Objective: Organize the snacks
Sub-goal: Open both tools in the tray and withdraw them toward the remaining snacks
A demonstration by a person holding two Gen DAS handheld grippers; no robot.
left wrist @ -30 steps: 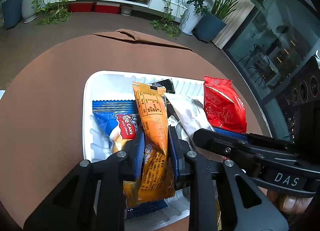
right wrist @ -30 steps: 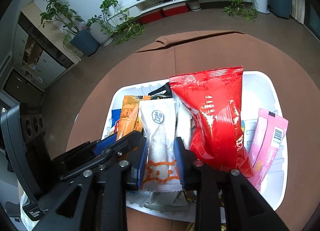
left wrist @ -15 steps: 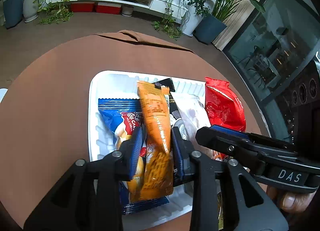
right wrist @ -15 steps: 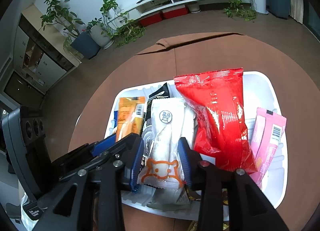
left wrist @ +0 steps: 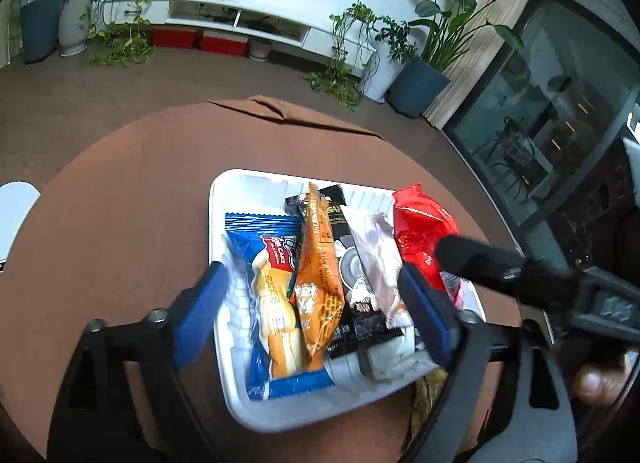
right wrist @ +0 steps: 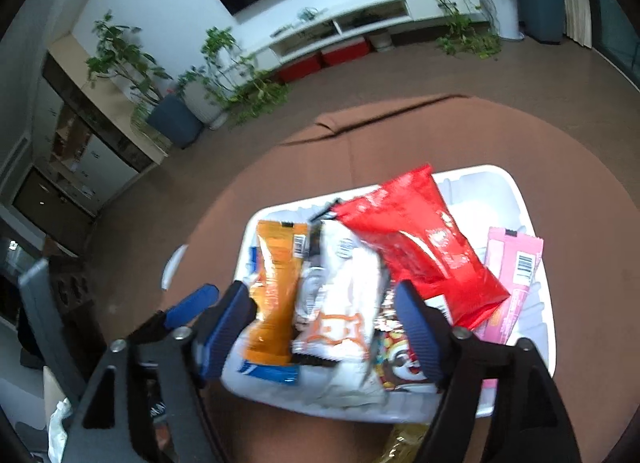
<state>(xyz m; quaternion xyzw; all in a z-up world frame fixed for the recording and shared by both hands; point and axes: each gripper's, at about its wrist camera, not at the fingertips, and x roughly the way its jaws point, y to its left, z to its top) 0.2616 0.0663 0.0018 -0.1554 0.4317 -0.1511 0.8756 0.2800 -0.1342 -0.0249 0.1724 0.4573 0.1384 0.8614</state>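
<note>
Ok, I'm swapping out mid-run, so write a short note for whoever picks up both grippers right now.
Left gripper: open, jaws just spread, holding nothing; the orange packet lies loose between them.
Right gripper: open, jaws just spread, also empty, over the white packet.
Things: both packets lie in the white tray on the brown table, beside the blue packet, black packet, red bag and pink packet.
Done: orange and white packets dropped in the tray.
Left: a yellow wrapper peeks out at the tray's near edge; check there for stragglers.

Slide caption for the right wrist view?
Right gripper open over white snack tray; white packet between its jaws.
</note>
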